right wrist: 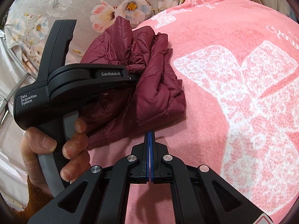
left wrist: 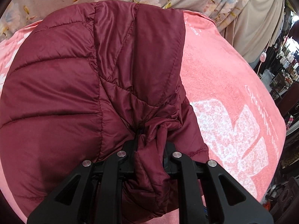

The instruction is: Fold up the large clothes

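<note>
A maroon quilted jacket (left wrist: 74,78) lies partly folded on a pink blanket (left wrist: 224,78). My left gripper (left wrist: 149,149) is shut on a bunched fold of the jacket near its zipper. In the right wrist view the jacket (right wrist: 153,93) lies at centre left, and the left gripper (right wrist: 133,79) shows from the side, clamped on its crumpled edge, held by a hand (right wrist: 56,145). My right gripper (right wrist: 150,133) is shut with nothing between its blue pads. Its tips sit just below the jacket's near hem, over the blanket.
The pink blanket (right wrist: 233,93) with white flower prints covers the bed. A grey floral sheet (right wrist: 84,5) lies behind it. A beige curtain (left wrist: 261,22) and cluttered shelves (left wrist: 286,65) stand at the right.
</note>
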{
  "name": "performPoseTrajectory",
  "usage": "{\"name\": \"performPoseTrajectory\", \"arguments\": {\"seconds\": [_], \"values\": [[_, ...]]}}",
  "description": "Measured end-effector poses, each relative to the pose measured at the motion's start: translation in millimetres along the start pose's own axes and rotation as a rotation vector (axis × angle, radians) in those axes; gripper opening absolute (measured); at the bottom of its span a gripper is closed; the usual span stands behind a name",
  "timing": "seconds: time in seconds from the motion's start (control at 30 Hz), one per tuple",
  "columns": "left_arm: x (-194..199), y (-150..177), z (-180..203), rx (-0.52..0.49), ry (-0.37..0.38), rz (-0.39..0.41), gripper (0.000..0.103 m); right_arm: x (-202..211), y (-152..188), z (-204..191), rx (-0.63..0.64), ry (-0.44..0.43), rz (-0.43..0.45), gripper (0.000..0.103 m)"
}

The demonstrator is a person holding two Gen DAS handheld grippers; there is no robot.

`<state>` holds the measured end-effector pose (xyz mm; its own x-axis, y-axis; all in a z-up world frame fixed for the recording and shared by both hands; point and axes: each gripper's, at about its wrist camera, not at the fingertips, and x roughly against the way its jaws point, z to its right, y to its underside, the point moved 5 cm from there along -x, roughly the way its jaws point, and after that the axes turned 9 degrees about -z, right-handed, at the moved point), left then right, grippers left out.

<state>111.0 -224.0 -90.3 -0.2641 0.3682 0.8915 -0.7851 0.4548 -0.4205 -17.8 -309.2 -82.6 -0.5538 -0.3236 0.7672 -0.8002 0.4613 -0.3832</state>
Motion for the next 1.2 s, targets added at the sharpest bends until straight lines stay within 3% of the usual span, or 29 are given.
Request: {"name": "performPoseTrajectory", "arguments": {"seconds": [0.13,0.17,0.23,0.3,0.33,0.37,0.4,0.5,0.57,0.73,0.8,0.87,0.93,1.1,1.2], "values": [[2.7,-1.4,6.6,-0.022,-0.008,0.003,0.019,6.6,12.0,0.4,0.007,0.013,0.003,0.01],[7.8,-3.0,9.0,-0.023,0.015,0.001,0.027,9.6,11.5,-0.9,0.016,0.023,0.011,0.01],[39.4,-8.1,10.7,-0.015,0.138,0.01,0.039,20.3,10.3,-4.0,0.044,0.038,0.036,0.012],[79.0,-20.6,8.9,-0.014,0.201,0.092,0.065,34.4,5.0,-9.9,0.07,0.036,0.078,0.018],[103.0,-30.2,5.1,-0.02,0.207,0.148,0.067,40.2,2.4,-12.4,0.076,0.034,0.098,0.03],[124.1,-41.0,-0.4,-0.024,0.195,0.194,0.068,46.8,-0.8,-16.0,0.081,0.029,0.125,0.045],[137.4,-50.9,-6.1,-0.024,0.182,0.221,0.068,53.0,-4.5,-20.3,0.088,0.02,0.153,0.05],[160.8,-89.2,-24.5,-0.007,0.097,0.27,0.068,66.4,-20.5,-43.4,0.132,-0.007,0.221,0.057],[154.5,-109.7,-31.6,-0.009,0.045,0.246,0.068,65.1,-26.7,-54.7,0.161,-0.015,0.236,0.061],[98.0,-142.6,-34.9,-0.034,-0.048,0.128,0.066,41.1,-46.2,-75.7,0.208,-0.006,0.21,0.061],[78.1,-138.6,-31.0,-0.058,-0.079,0.091,0.062,27.0,-51.5,-74.4,0.199,0.004,0.175,0.05],[58.6,-135.5,-26.5,-0.075,-0.099,0.052,0.061,14.2,-54.1,-71.3,0.185,-0.002,0.137,0.025],[37.7,-132.4,-23.3,-0.076,-0.101,0.013,0.058,8.6,-53.3,-67.0,0.172,-0.019,0.12,0.009],[6.8,-137.2,-18.6,-0.065,-0.114,-0.029,0.05,36.1,-53.7,-53.5,0.129,-0.062,0.209,0.005],[-8.1,-141.0,-14.9,-0.059,-0.123,-0.048,0.045,33.7,-49.8,-40.3,0.096,-0.036,0.201,0.005]]}}
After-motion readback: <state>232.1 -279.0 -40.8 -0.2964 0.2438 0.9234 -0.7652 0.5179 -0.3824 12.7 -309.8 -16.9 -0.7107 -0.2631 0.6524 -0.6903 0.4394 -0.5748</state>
